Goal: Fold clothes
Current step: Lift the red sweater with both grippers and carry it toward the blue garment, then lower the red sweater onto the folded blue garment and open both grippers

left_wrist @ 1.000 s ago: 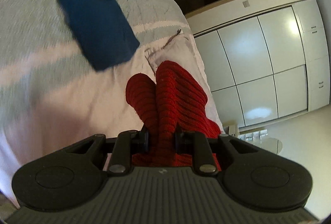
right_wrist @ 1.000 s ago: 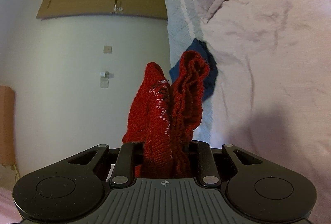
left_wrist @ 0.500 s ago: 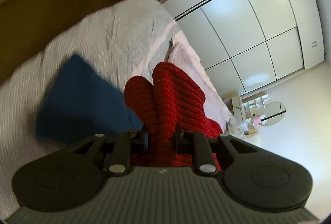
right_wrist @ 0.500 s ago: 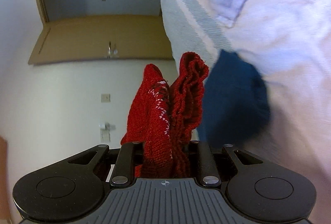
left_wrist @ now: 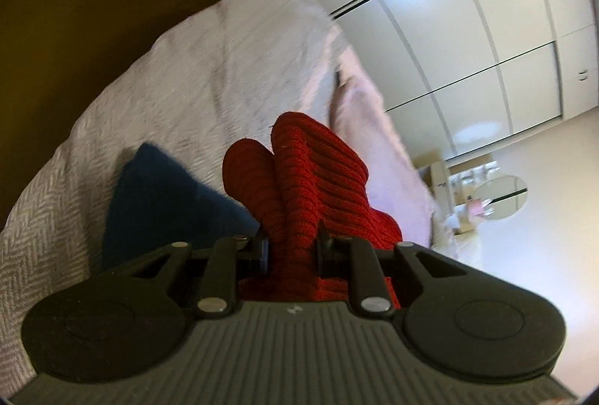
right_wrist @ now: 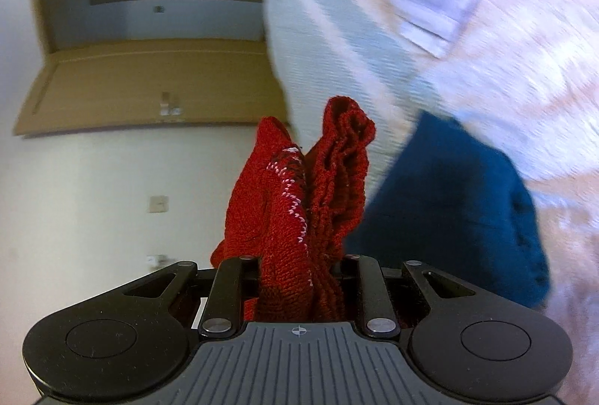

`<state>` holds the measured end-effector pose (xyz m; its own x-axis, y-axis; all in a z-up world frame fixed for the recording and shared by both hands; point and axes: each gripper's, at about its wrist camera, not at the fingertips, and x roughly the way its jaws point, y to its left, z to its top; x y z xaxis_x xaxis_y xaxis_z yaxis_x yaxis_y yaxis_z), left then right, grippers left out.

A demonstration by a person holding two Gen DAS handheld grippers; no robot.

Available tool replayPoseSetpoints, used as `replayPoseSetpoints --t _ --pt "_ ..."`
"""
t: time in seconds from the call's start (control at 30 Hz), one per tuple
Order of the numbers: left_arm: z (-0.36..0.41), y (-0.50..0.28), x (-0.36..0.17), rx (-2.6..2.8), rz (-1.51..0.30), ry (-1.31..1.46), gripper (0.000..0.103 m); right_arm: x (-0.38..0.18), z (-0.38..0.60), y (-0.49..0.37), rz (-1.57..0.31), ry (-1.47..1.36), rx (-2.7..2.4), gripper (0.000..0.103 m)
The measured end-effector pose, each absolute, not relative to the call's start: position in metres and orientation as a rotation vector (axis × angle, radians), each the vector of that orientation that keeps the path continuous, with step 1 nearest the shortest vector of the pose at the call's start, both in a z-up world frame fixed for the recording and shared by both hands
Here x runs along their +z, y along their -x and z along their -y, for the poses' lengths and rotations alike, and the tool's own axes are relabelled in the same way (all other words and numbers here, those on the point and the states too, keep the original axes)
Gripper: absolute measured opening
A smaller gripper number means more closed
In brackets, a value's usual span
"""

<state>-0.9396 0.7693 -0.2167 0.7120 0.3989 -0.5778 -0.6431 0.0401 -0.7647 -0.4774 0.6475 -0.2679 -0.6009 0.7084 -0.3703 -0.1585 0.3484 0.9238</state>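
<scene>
Between both tongs (left_wrist: 292, 251) (right_wrist: 299, 277) — each clamped on it — red knit (left_wrist: 310, 188) bunches forward, long axis unclear.

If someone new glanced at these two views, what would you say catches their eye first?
The bright red knit garment stands out at once, bunched upright and clamped in the left gripper and likewise in the right gripper. Just behind it, a folded dark blue cloth lies flat on the pale bedspread.

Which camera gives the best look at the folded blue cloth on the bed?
The right wrist view: the blue cloth shows nearly whole, beside the red knit. In the left wrist view it is partly hidden behind the gripper.
</scene>
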Motion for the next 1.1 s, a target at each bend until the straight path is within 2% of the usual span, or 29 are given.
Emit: replayPoseSetpoints --t 0.3,0.47,0.57,0.6,0.63,0.73,0.9,1.0,1.1 --pt "-0.778 0.947 -0.288 0.833 -0.265 1.338 0.018 -0.324 -0.66 0.48 -1.795 -0.357 1.278 0.022" --pt "-0.781 0.954 -0.295 0.842 -0.238 1.315 0.018 -0.331 -0.666 0.489 -1.748 -0.354 1.314 0.023" --pt "-0.782 0.95 -0.299 0.851 -0.297 1.278 0.02 -0.326 -0.668 0.49 -1.71 -0.316 1.342 0.023" --pt "-0.782 0.947 -0.301 0.865 -0.332 1.268 0.022 -0.326 -0.669 0.491 -1.694 -0.275 1.338 0.025" --pt "-0.781 0.946 -0.301 0.88 -0.353 1.25 0.024 -0.326 -0.671 0.492 -1.678 -0.229 1.329 0.031" --pt "-0.776 0.948 -0.288 0.92 -0.362 1.207 0.03 -0.308 -0.672 0.495 -1.571 -0.093 1.293 0.048" --pt "-0.752 0.957 -0.244 1.128 -0.442 1.029 0.027 -0.249 -0.655 0.506 -1.177 0.089 1.223 0.048" --pt "-0.722 0.939 -0.212 1.092 -0.469 0.871 0.017 -0.216 -0.632 0.528 -0.978 0.137 1.29 0.048" --pt "-0.691 0.907 -0.202 0.993 -0.488 0.79 0.013 -0.198 -0.605 0.566 -0.846 0.184 1.397 0.048"
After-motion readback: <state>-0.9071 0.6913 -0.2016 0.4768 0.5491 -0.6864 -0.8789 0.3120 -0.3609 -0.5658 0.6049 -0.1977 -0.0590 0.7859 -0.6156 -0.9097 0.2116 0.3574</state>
